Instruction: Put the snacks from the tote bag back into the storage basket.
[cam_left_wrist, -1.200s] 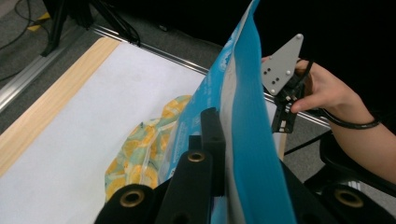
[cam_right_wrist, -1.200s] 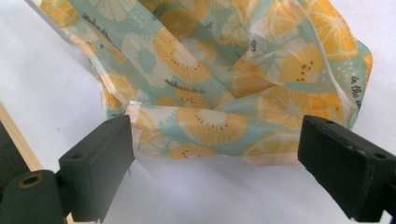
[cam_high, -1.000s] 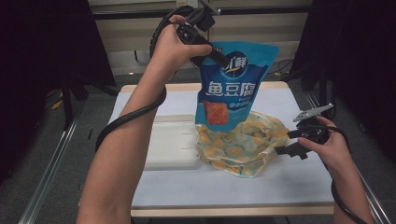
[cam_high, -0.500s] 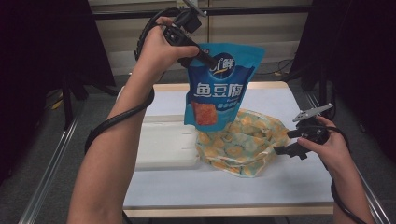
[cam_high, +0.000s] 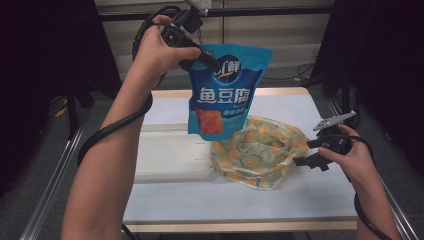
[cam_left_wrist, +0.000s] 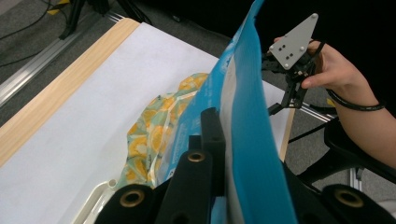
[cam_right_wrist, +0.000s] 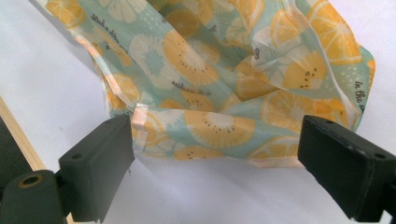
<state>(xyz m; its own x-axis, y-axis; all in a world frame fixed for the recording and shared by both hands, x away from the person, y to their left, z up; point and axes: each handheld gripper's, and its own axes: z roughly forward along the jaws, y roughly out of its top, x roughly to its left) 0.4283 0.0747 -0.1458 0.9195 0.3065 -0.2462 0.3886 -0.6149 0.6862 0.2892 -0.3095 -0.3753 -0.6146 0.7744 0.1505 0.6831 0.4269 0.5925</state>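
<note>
Pouch (cam_high: 226, 95), clamped in left gripper (cam_high: 210, 62) jaws, shifted leftward off fruit-print bag (cam_high: 260, 150); right gripper (cam_high: 300, 161) jaws wide, empty; bagging unfinished.

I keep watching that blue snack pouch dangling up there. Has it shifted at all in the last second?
Yes. The blue snack pouch, clamped in the left hand-held gripper, has drifted leftward in the high view, covering less of the fruit-print bag and hanging more above the white tray.

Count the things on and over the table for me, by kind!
Blue snack pouch: 1
Fruit-print bag: 1
White tray: 1
Grippers: 2, left and right
Total: 5
</note>
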